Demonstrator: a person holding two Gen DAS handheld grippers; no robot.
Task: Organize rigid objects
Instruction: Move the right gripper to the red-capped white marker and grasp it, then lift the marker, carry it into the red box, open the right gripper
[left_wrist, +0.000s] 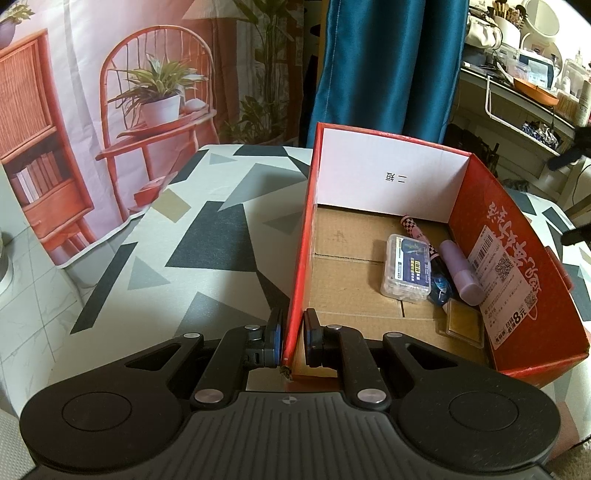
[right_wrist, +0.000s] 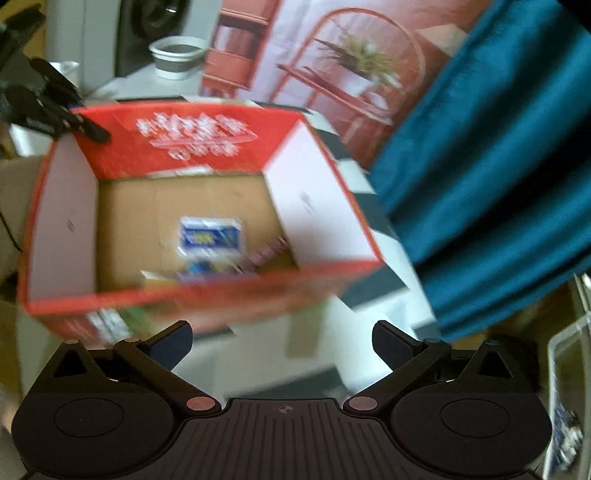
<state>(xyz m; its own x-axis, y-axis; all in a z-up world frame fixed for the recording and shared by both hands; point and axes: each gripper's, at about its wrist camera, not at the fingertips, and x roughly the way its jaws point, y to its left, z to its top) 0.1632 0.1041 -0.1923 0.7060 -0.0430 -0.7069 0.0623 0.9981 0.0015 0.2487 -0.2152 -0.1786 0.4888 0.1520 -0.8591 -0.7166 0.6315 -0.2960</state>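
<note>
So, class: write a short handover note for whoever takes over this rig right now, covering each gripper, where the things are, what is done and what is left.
Left gripper: shut on the red box's left wall, steadying it.
Right gripper: open, empty, outside the box's near wall; that view is blurred.
In the box: clear plastic case, purple tube, checkered pen, blue tape dispenser, small tan pad.
Done: these five are inside.
Left: no loose items show on the patterned tablecloth; check beyond view.
</note>
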